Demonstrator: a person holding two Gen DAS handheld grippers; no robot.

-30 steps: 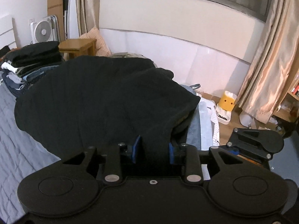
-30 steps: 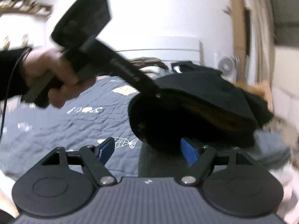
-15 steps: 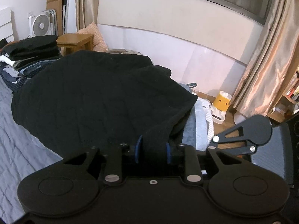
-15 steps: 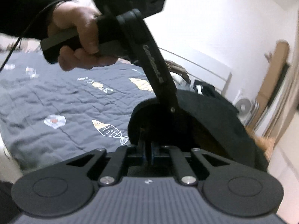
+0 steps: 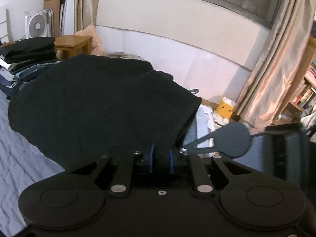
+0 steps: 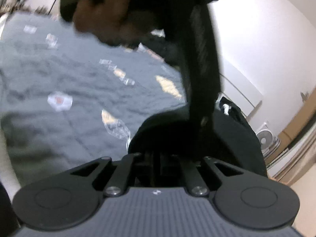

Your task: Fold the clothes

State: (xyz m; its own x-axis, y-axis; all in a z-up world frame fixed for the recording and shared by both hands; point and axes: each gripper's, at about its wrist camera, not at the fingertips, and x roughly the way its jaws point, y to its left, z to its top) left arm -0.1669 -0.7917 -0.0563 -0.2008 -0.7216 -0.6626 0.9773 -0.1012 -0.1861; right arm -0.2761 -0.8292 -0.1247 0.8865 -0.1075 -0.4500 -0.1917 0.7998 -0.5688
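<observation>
Black garment (image 5: 102,106): edge pinched by left gripper (image 5: 161,154), jaws just closing, and right gripper (image 6: 158,164), pressed together | fold unfinished | folded stack (image 5: 25,59) far left.

The right wrist view is smeared: the hand (image 6: 110,19) above the right gripper (image 6: 157,164) is a blur cut off by the top edge, and the prints on the grey bedspread (image 6: 59,75) to the gripper's left cannot be made out. The right gripper's pads are lost in the dark of the black garment (image 6: 233,138). In the left wrist view, that garment (image 5: 98,108) hides the bed ahead of the left gripper (image 5: 161,156).
</observation>
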